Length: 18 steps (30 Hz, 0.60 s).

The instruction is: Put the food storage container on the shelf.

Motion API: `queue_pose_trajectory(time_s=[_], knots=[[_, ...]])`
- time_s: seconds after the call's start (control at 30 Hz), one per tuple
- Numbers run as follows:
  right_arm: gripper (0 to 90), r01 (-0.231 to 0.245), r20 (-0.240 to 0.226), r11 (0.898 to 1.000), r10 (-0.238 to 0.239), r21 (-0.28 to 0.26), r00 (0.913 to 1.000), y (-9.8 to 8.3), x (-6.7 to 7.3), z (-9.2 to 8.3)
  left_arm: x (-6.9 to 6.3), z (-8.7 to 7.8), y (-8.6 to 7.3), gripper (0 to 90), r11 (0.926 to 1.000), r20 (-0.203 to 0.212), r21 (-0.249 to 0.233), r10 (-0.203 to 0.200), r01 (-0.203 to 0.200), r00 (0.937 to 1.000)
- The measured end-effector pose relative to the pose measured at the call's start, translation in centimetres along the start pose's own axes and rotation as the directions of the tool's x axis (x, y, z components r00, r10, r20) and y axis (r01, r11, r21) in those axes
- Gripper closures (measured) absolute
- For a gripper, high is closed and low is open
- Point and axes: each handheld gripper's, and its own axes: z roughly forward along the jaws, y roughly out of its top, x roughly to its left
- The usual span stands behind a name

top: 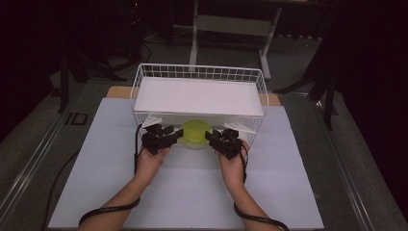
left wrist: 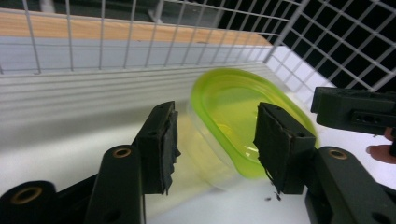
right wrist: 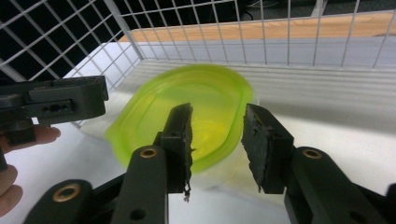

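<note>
A clear tub with a lime-green lid (top: 195, 132) sits at the near side of a white wire basket (top: 197, 72). My left gripper (top: 175, 136) comes at it from the left and my right gripper (top: 210, 135) from the right. In the left gripper view the jaws (left wrist: 215, 107) stand wide apart around the tilted tub (left wrist: 229, 107), with the right jaw in front of its lid. In the right gripper view the jaws (right wrist: 218, 108) are apart too, and the lid's rim (right wrist: 187, 102) lies between them. Each gripper view also catches the other gripper (left wrist: 355, 109) (right wrist: 56, 100) beside the tub.
A flat white sheet (top: 197, 96) fills the basket. Mesh walls (left wrist: 140, 32) rise behind and beside the tub. The basket stands on a pale mat (top: 192, 192) over a wooden table. Dark stands and a desk frame (top: 231, 24) are on the floor behind.
</note>
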Motion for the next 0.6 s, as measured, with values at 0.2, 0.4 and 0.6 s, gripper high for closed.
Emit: queue_pose_trajectory(time_s=[0.2,0.4,0.6], knots=[[82.0,0.038,-0.031,0.998,-0.036,0.050,0.9989,-1.7,0.9,-1.0,-0.8,-2.4,-1.2,27.8,0.9981,0.125,-0.010,0.062,-0.061,0.9902],[90.0,0.066,-0.050,0.989,-0.060,0.131,0.9970,-3.4,1.9,-0.1,-1.7,-4.6,-3.1,0.7,0.9916,0.145,-0.021,0.129,-0.127,0.9810],[90.0,0.060,-0.054,0.986,-0.052,0.157,0.9972,-3.8,2.3,1.3,-1.8,-5.8,-5.2,0.7,0.9884,0.108,-0.035,0.151,-0.148,0.9827]])
